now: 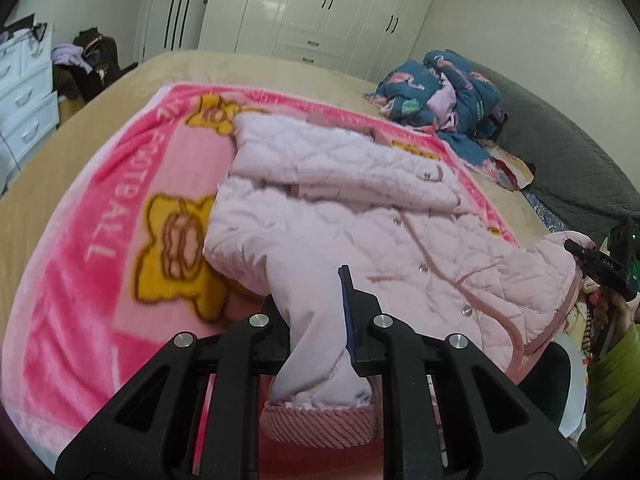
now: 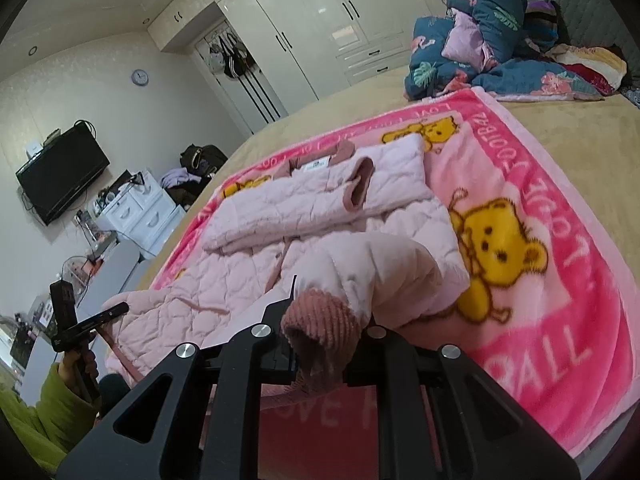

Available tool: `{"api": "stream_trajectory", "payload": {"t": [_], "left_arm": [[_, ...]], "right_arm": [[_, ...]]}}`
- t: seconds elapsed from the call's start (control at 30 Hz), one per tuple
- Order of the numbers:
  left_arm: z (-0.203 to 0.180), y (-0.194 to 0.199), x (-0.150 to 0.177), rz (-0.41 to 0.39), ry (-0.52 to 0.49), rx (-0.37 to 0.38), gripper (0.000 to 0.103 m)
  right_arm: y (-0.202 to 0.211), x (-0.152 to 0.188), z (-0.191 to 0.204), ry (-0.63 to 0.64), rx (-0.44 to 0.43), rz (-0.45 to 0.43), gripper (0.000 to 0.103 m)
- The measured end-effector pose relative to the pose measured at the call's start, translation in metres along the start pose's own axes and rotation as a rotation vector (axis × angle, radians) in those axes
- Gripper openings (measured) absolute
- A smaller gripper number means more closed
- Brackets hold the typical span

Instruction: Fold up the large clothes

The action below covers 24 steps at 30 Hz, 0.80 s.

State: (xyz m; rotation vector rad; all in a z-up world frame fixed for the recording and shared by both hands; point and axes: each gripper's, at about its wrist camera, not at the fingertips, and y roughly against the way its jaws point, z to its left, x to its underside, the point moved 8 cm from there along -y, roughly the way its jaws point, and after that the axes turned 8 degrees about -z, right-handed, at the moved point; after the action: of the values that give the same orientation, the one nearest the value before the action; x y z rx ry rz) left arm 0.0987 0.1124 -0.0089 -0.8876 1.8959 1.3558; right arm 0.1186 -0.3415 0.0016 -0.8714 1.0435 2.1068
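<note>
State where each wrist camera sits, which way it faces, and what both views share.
Left wrist: sits behind the left tongs and looks across the pink quilted jacket toward the white wardrobe. The tongs clamp a ribbed-cuffed sleeve. The right tongs and the green-sleeved arm show at the right edge.
Right wrist: sits behind the right tongs and faces the jacket too. They clamp the other sleeve, with the left tongs at the left edge.
Shared: jacket, pink bear-print blanket, wardrobe, blue flamingo quilt.

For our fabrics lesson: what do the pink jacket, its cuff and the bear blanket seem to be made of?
Jacket: matte quilted padded cloth, stitched diamond puffs. Cuff: ribbed knit, visible ridges. Blanket: plush fleece, probably synthetic, fuzzy soft-edged print.
</note>
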Motion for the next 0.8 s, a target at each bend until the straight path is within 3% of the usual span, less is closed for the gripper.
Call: {"api": "stream_trajectory", "payload": {"t": [0.8], "left_arm": [[-0.003,-0.018,-0.096,-0.119,-0.009,-0.029,0.010]], "right_arm": [[-0.023,-0.096,0.002,-0.010,0.001,-0.156,0.013]]}}
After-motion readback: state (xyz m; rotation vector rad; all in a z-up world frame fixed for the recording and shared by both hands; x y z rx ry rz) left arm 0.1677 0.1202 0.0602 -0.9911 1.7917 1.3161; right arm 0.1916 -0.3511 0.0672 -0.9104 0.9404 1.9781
